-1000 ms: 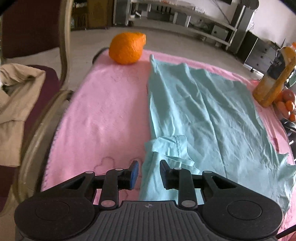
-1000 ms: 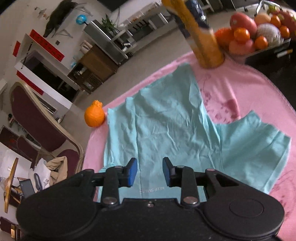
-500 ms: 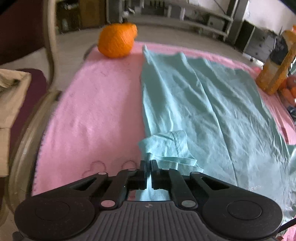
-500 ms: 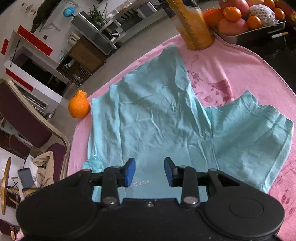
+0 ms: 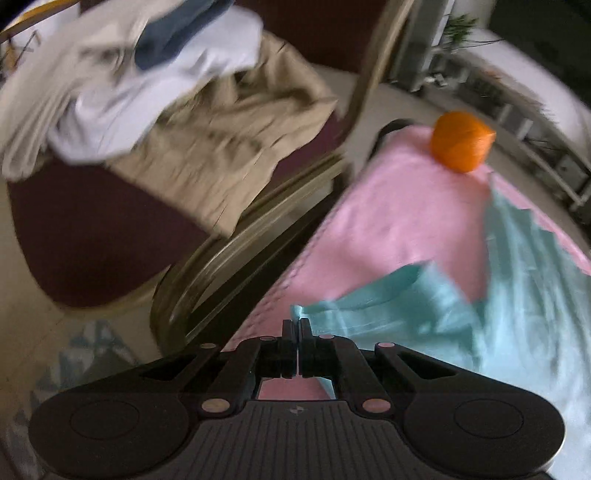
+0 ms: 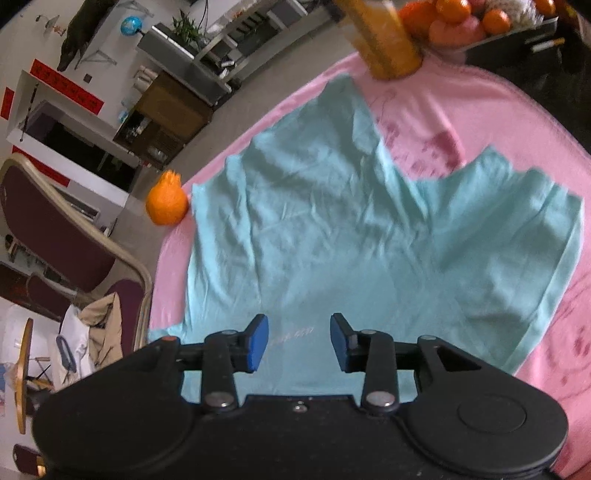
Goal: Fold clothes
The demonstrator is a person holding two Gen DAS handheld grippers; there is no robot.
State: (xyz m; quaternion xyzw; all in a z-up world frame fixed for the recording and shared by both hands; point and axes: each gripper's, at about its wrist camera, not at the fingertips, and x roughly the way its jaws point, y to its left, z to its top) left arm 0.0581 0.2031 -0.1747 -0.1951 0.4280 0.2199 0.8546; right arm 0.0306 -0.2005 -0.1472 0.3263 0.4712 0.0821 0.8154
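A light teal T-shirt (image 6: 332, 229) lies spread on a pink blanket (image 6: 480, 107). In the left wrist view my left gripper (image 5: 298, 325) is shut on the edge of the shirt's left sleeve (image 5: 388, 306), which stretches out toward the blanket's left edge; this view is motion-blurred. In the right wrist view my right gripper (image 6: 299, 341) hovers open above the shirt's near hem, nothing between its blue pads. The right sleeve (image 6: 517, 229) lies spread flat at the right.
An orange fruit (image 6: 166, 203) sits at the blanket's far left corner. A juice bottle (image 6: 384, 37) and a tray of fruit (image 6: 472, 26) stand at the far right. A maroon chair (image 5: 110, 229) heaped with clothes (image 5: 166, 96) stands left of the table.
My left gripper, shut on the folded sleeve, has pulled it outward to the left and swung toward the chair. My right gripper has stayed open and drifted slightly over the hem.
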